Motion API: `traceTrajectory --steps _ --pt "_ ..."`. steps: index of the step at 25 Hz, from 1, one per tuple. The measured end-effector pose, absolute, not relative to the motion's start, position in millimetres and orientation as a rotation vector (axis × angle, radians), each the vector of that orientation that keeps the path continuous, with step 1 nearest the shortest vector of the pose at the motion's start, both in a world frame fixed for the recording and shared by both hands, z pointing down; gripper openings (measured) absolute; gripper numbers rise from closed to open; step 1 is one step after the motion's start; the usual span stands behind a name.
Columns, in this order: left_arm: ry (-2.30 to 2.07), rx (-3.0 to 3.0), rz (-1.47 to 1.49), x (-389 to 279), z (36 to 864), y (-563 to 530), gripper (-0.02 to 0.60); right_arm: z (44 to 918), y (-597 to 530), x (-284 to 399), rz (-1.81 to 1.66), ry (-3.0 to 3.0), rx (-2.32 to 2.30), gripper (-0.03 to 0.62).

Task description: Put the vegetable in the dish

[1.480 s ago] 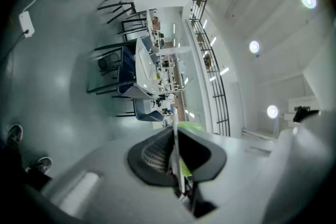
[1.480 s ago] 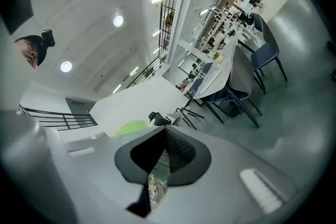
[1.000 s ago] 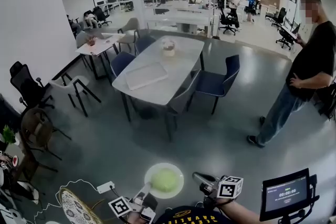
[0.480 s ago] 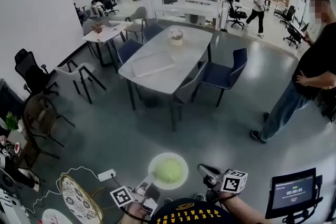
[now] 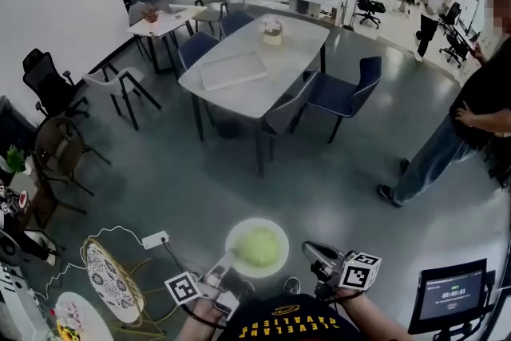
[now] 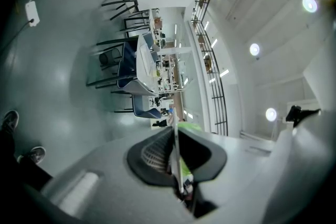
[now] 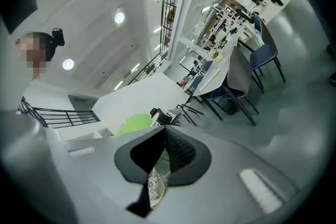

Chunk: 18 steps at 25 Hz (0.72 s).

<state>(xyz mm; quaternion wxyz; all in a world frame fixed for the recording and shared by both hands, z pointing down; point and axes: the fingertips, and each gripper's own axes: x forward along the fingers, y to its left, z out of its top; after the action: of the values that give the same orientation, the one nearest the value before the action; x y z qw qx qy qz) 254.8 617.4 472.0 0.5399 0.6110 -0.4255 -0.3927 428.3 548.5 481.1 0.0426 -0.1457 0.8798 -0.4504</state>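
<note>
Left gripper (image 6: 176,139): fingers (image 6: 155,152) were clamped on the thin rim of the white dish (image 6: 177,165), seen edge-on between the pads. Right gripper (image 7: 164,131): fingers (image 7: 181,152) were pressed together with nothing between them, just beside the dish's far rim, not on it as far as could be told.

In the head view, the vegetable (image 5: 255,247) lay in the middle of the dish, a pale green rounded head. The dish was carried in the air above the floor (image 5: 319,188), held at one edge only. The desk (image 5: 247,76) stood well apart ahead.

Judgement: the vegetable looked light, leafy and a bit soft, and round enough to roll on a shallow dish if tipped. It is best taken across its widest part with a gentle squeeze. The dish looked stiff, smooth and breakable. A one-rim pinch could slip or sag, so the opposite rim was the place for the right gripper.
</note>
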Motion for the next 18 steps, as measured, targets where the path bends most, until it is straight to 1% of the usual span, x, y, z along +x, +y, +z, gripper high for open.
traceTrajectory --steps 2,4,5,9,13,18 --pt "-1.014 1.444 -0.949 267 471 614 0.025 476 545 436 -1.414 2.664 -0.366 0.017" --pt "-1.028 1.438 -0.951 279 474 609 0.025 474 536 443 -1.459 2.622 -0.281 0.050" --pt "-1.036 1.435 -0.952 284 475 605 0.025 475 531 446 -1.479 2.602 -0.246 0.076" --pt "-1.061 1.414 -0.961 296 478 609 0.028 473 525 448 -1.540 2.539 -0.138 0.117" --pt "-1.076 1.403 -0.975 291 479 616 0.025 465 530 439 -1.608 2.470 -0.048 0.127" --pt "-1.094 1.407 -0.973 266 477 610 0.025 457 527 418 -1.657 2.439 0.002 0.129"
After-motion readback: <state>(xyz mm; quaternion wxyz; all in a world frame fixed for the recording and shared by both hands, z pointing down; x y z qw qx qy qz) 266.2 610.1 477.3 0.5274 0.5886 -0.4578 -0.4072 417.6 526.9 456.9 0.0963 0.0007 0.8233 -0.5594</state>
